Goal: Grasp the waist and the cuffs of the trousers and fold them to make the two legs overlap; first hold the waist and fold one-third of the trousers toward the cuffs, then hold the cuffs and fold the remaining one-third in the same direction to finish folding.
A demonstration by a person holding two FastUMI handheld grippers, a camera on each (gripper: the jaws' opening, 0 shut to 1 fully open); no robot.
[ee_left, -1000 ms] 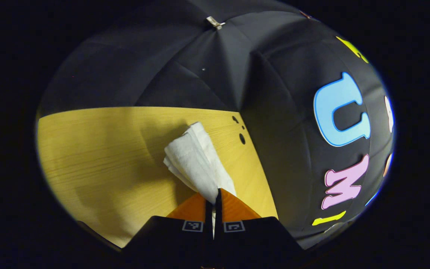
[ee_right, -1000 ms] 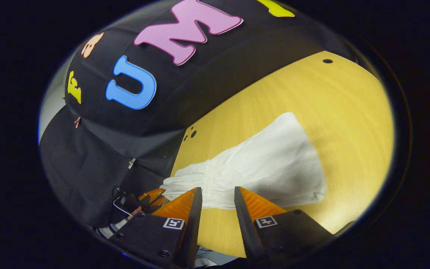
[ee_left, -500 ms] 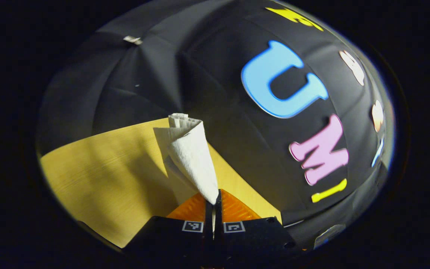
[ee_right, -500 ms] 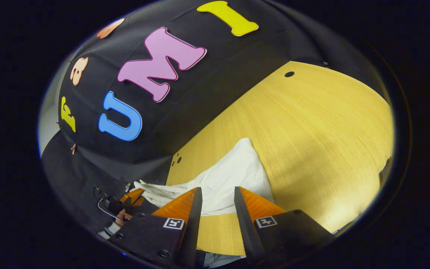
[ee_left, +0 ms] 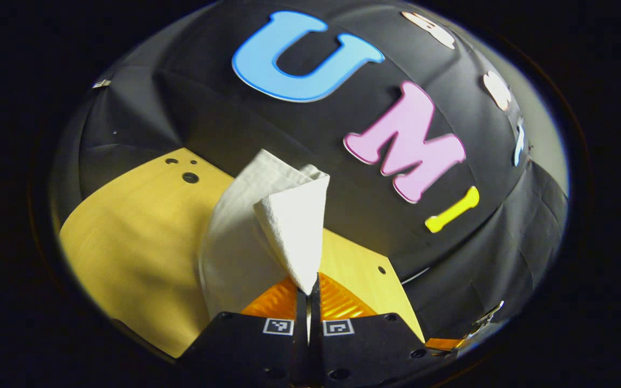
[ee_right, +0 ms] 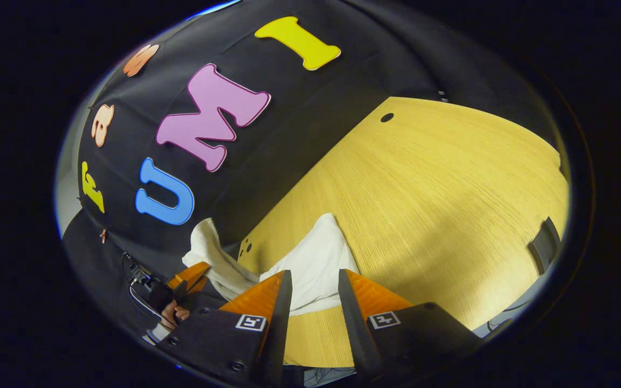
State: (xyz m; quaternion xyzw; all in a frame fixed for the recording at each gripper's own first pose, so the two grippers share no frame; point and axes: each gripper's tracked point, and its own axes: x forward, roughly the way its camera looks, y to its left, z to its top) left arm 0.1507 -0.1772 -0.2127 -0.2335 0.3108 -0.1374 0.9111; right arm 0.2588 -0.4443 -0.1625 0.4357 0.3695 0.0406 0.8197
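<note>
White trousers [ee_left: 267, 231] rise from the yellow wooden table [ee_left: 127, 231] in a raised fold. My left gripper [ee_left: 309, 283] is shut on one end of them, and the cloth stands up in a cone just beyond its fingertips. In the right gripper view the trousers [ee_right: 316, 264] lie bunched on the table [ee_right: 423, 188] right beyond my right gripper [ee_right: 314, 280]. That gripper is open, and its fingers press on nothing. To its lower left the left gripper [ee_right: 186, 276] holds the lifted cloth, with a hand [ee_right: 173, 312] behind it.
The black cloth wall closes the table's far side. Small round holes [ee_left: 190, 177] sit near a table corner, and another hole [ee_right: 387, 117] lies near the far edge. A dark object [ee_right: 545, 245] stands at the table's right edge.
My left gripper has lifted and swung with the cloth end, which now stands higher. In the right gripper view the trousers have drawn in from a long spread to a short bunch. The right gripper stays open.
</note>
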